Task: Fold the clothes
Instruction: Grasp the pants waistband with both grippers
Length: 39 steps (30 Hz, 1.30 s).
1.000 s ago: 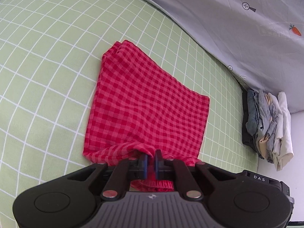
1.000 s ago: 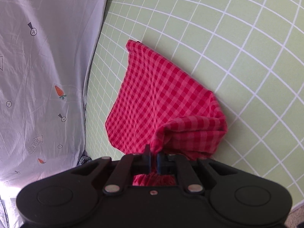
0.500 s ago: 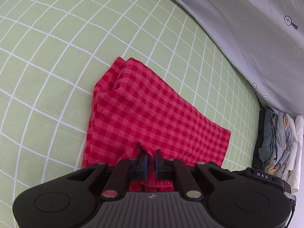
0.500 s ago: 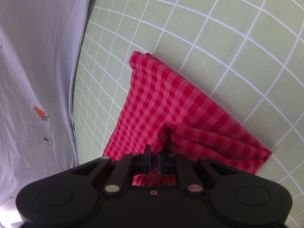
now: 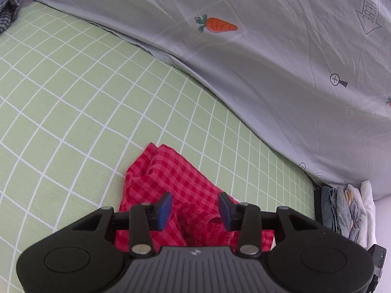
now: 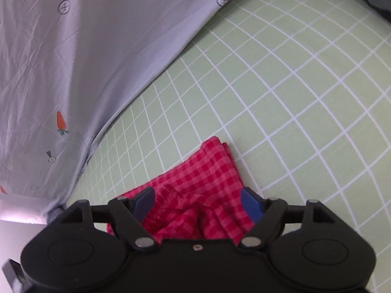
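- Red-and-pink checked cloth [image 5: 171,178] lies on the green grid bedsheet [image 5: 73,97], bunched and layered directly under both of your tools, with a grey carrot-print sheet [image 5: 268,48] bordering the bed beyond it.
- Your left gripper [image 5: 194,210] has its blue fingers [image 5: 163,210] spread wide, with nothing between them; the cloth sits below the gap and runs away toward 11 o'clock, ending in a doubled corner.
- Your right gripper [image 6: 198,204] is likewise spread, its fingers [image 6: 144,201] clear of the fabric; from here the cloth runs toward 12 to 1 o'clock, to a stacked corner.
- Judging by those two corners, the cloth's long axis runs away from you, and both tools sit at its near, rumpled end, about equally close.
- A gathered, puckered band lies just beyond the right fingers, at about 11 o'clock.
- The layering fits either a fold just laid down or one about to be regripped; the pictures don't settle which.
- A stack of folded clothes [image 5: 347,210] stands at 3 o'clock of the left tool, at the bed's edge.
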Motion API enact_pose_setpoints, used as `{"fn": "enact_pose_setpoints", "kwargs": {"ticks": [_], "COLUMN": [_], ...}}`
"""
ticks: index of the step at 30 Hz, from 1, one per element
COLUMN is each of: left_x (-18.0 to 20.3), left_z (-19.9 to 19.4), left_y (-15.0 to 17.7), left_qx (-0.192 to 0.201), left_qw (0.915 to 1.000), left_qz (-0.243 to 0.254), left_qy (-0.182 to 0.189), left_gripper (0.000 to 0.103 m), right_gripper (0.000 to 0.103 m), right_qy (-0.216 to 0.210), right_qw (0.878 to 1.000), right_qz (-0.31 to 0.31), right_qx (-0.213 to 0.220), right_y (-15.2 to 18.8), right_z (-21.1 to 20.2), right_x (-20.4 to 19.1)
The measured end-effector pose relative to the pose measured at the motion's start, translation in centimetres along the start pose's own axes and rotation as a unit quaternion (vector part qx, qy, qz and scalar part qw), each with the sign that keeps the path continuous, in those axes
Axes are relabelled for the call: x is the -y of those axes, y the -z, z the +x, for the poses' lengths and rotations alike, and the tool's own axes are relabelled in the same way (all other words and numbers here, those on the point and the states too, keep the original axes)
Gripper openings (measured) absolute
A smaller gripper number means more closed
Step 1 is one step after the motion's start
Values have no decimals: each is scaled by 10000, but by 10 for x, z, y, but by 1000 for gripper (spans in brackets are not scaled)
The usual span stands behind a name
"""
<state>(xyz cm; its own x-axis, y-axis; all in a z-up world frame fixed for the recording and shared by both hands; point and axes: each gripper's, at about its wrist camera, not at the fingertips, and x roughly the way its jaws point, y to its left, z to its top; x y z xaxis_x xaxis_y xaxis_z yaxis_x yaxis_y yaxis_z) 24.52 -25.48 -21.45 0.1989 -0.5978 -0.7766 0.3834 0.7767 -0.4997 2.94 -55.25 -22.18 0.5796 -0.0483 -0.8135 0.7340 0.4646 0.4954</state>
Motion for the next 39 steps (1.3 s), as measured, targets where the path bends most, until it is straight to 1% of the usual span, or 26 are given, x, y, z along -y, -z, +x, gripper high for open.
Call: {"fn": "enact_pose_setpoints", "kwargs": {"ticks": [2,4,6,7,9,13,16,17,18,19,21,22,23,24,25,27,30,31,32,33,34,35,36,37,38,39], "left_x": [3,7,10,15,21,33,42,44,46,48,48,47,47,46,45,47,50,50,51,49,48,47,45,44,38,30], "left_z": [-5,-11,-16,-11,2,29,52,57,62,66,73,75,75,71,67,50,30,28,26,32,38,44,50,55,53,51], "left_y": [0,0,0,5,15,32,43,45,46,47,50,51,50,48,46,42,31,27,23,21,19,18,16,14,14,15], "left_qx": [118,236,351,275,103,-171,-201,-222,-242,-262,-274,-263,-210,-199,-185,99,597,763,922,855,788,721,654,585,502,400], "left_qw": [9992,9968,9928,9878,9808,9631,9425,9384,9341,9297,9274,9288,9323,9379,9433,9490,9577,9607,9631,9623,9611,9596,9576,9555,9598,9658], "left_qz": [344,687,1033,1381,1819,2602,3201,3322,3442,3559,3626,3582,3492,3362,3232,3060,2747,2606,2469,2477,2484,2490,2495,2496,2380,2214], "left_qy": [-162,-324,-488,-663,-690,-668,-940,-929,-918,-907,-883,-907,-919,-828,-740,-756,-620,-579,-544,-729,-914,-1098,-1283,-1460,-1400,-1293], "left_gripper": [46,46,46,46,46,46,46,46,46,44,35,23,11,7,5,5,5,9,18,22,27,30,31,36,48,56], "right_gripper": [78,76,65,58,54,48,44,41,32,19,10,5,4,3,3,3,3,3,4,10,23,31,44,53,57,62], "right_qy": [354,544,708,720,663,500,570,600,611,583,464,433,402,372,343,250,64,120,224,399,559,701,837,929,963,994], "right_qw": [9918,9763,9623,9568,9500,9430,9347,9329,9326,9340,9381,9391,9401,9411,9423,9454,9455,9446,9443,9449,9451,9449,9442,9442,9458,9477], "right_qz": [-1182,-2028,-2573,-2772,-3015,-3255,-3489,-3536,-3546,-3518,-3428,-3400,-3372,-3345,-3308,-3202,-3088,-3058,-3020,-2969,-2932,-2917,-2906,-2887,-2843,-2792], "right_qx": [337,525,533,508,477,475,377,323,284,236,196,241,286,331,381,561,1033,1188,1291,1318,1328,1312,1302,1282,1239,1183], "right_y": [15,31,44,48,54,58,59,59,58,57,57,58,58,59,59,57,51,48,44,39,35,33,31,31,31,31], "right_z": [-5,-5,0,3,10,23,40,46,50,53,54,51,49,46,43,30,11,9,11,16,21,26,30,32,32,33], "right_x": [-19,-32,-39,-42,-46,-54,-62,-64,-64,-63,-61,-61,-60,-60,-60,-62,-66,-68,-71,-73,-75,-77,-77,-75,-72,-69]}}
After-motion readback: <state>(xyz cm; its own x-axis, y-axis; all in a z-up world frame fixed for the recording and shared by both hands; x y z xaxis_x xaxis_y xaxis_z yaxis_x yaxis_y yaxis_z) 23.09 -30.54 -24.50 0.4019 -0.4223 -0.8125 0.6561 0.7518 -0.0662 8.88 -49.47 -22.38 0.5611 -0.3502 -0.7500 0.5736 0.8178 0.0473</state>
